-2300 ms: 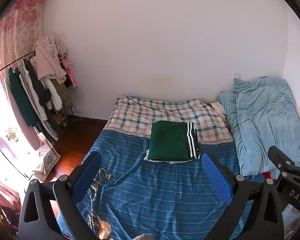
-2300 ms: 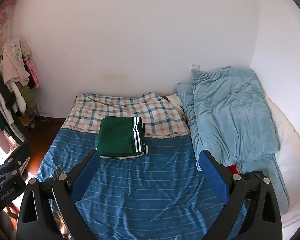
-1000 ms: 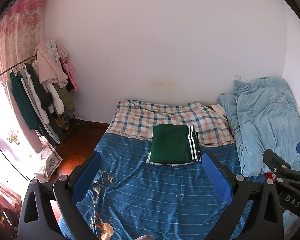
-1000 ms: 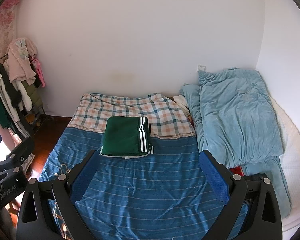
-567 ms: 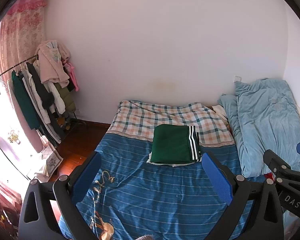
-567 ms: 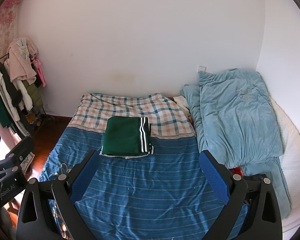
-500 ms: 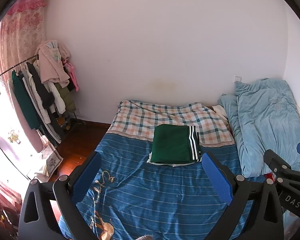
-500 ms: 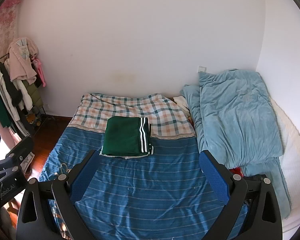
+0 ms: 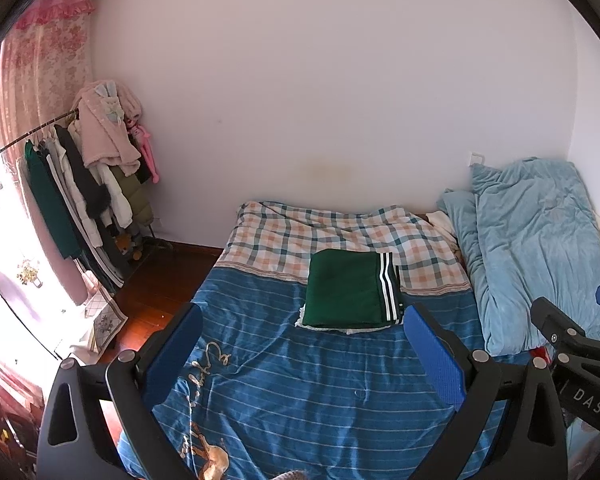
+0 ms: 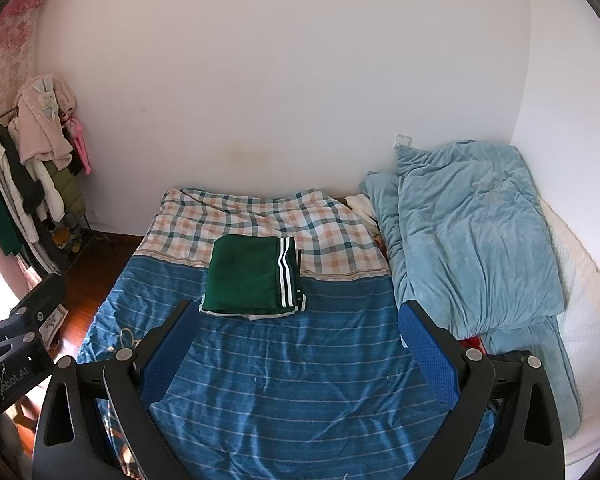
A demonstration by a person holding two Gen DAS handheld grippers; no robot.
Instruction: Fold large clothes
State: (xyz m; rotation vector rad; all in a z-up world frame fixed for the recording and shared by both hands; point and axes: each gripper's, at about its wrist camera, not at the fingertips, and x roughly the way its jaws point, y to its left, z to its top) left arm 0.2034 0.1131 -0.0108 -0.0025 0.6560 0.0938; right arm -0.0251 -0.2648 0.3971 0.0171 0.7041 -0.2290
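Note:
A folded dark green garment (image 9: 348,290) with white stripes lies flat in the middle of the bed, on the seam between the blue striped sheet (image 9: 300,380) and the plaid cover (image 9: 324,232). It also shows in the right wrist view (image 10: 252,280). My left gripper (image 9: 304,352) is open and empty, held above the bed's near part, short of the garment. My right gripper (image 10: 298,344) is open and empty, likewise short of it. Each gripper's body shows at the edge of the other's view.
A light blue duvet (image 10: 472,236) is heaped along the bed's right side by the wall. A clothes rack (image 9: 80,192) full of hanging coats stands at the left by a pink curtain (image 9: 40,64). Dark wood floor (image 9: 156,272) lies left of the bed.
Both grippers have drawn back and risen slightly from the bed over the last seconds. The folded garment has not moved. Both stay open.

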